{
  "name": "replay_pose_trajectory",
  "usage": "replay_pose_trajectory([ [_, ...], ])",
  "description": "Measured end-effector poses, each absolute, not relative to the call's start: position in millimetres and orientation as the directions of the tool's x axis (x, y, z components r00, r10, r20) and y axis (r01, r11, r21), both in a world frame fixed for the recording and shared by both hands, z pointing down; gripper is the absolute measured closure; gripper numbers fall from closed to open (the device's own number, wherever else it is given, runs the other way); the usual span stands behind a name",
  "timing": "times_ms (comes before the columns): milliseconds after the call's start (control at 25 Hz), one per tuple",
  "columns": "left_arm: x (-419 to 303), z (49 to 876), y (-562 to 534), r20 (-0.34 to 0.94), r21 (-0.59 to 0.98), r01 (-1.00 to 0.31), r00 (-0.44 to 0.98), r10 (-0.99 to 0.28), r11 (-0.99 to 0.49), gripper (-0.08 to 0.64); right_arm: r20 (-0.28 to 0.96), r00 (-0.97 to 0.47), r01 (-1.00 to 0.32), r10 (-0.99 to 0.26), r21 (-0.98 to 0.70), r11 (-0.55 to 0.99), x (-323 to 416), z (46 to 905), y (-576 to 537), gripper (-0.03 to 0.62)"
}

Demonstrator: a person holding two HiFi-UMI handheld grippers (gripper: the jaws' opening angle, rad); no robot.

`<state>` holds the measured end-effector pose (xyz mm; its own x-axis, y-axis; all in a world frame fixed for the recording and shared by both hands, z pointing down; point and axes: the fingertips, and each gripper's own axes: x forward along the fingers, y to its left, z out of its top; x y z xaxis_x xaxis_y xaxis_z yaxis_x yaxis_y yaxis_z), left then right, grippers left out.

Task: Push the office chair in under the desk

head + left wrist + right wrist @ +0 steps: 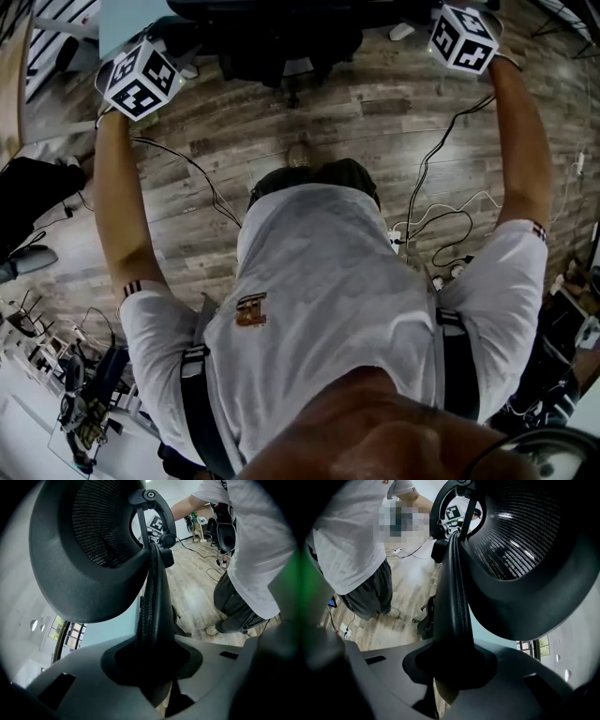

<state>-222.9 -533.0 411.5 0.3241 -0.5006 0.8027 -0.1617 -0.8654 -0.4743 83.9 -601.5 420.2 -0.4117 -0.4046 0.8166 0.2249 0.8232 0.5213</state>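
Note:
The black office chair (281,37) stands at the top of the head view, partly under the pale blue desk (127,19). Both of my arms reach out to it. The left gripper's marker cube (141,77) and the right gripper's marker cube (464,39) flank the chair. In the left gripper view, my left gripper (152,667) is shut on the edge of the mesh backrest (152,606), with the curved headrest (89,550) above it. In the right gripper view, my right gripper (450,667) is shut on the backrest's other edge (452,602), below the headrest (525,559).
Cables (441,216) and a power strip (396,239) lie on the wood floor (356,122) to my right. More black chairs (28,206) stand at the left. My shoe (298,155) is just behind the chair's base.

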Motion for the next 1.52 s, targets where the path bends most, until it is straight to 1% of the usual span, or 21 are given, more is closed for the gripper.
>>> replay_pose_trajectory([
  [680,-231,414,-608,0.812,-0.466,-0.196,0.293,-0.505,-0.863,0.425,0.828,-0.402,0.24,-0.392,0.508,0.827,77,425,-683,0.508],
  [1120,-243,413,-640,0.815,-0.469,-0.221,0.265,-0.516,-0.855,0.417,0.828,-0.4,0.244,-0.394,0.51,0.825,67,421,-712,0.508],
  [1520,-244,409,-644,0.794,-0.505,-0.244,0.244,-0.556,-0.828,0.4,0.826,-0.396,0.235,-0.401,0.513,0.825,67,418,-713,0.506],
])
